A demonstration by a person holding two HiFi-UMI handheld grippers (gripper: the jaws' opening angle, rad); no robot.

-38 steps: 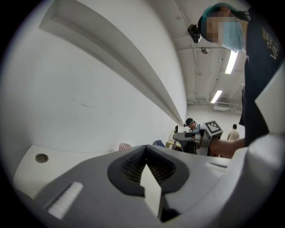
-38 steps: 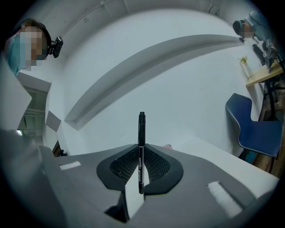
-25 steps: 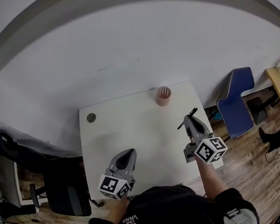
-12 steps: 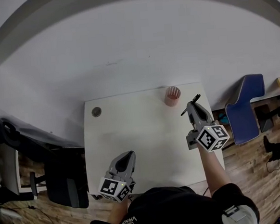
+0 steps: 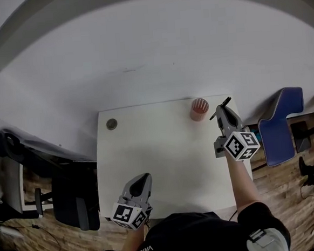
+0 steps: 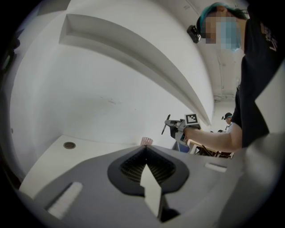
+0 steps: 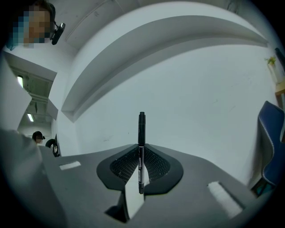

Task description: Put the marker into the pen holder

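My right gripper has its jaws pinched on the marker, a slim black one held low on its barrel, so most of its length stands clear above the jaws and only a short stub shows below them. In the right gripper view I see just the marker against the wall, not the holder, so I can't line up from that camera. The head view shows this gripper off the far right part of the white table, with the marker slanting up and to the right. The pink mesh pen holder stands upright just to the left of the jaws, near the table's far edge, and looks empty from here. My left gripper has its jaws pressed together on nothing and hangs over the near edge, well away from the holder. I judge this to be the carry step: the marker is gripped and close to the holder but not yet over its mouth. The next move calls for a short shift left, turning the wrist until the marker points down into the opening. Then I lower it and spread the jaws only once the tip is inside the rim, since the holder looks light and could tip.
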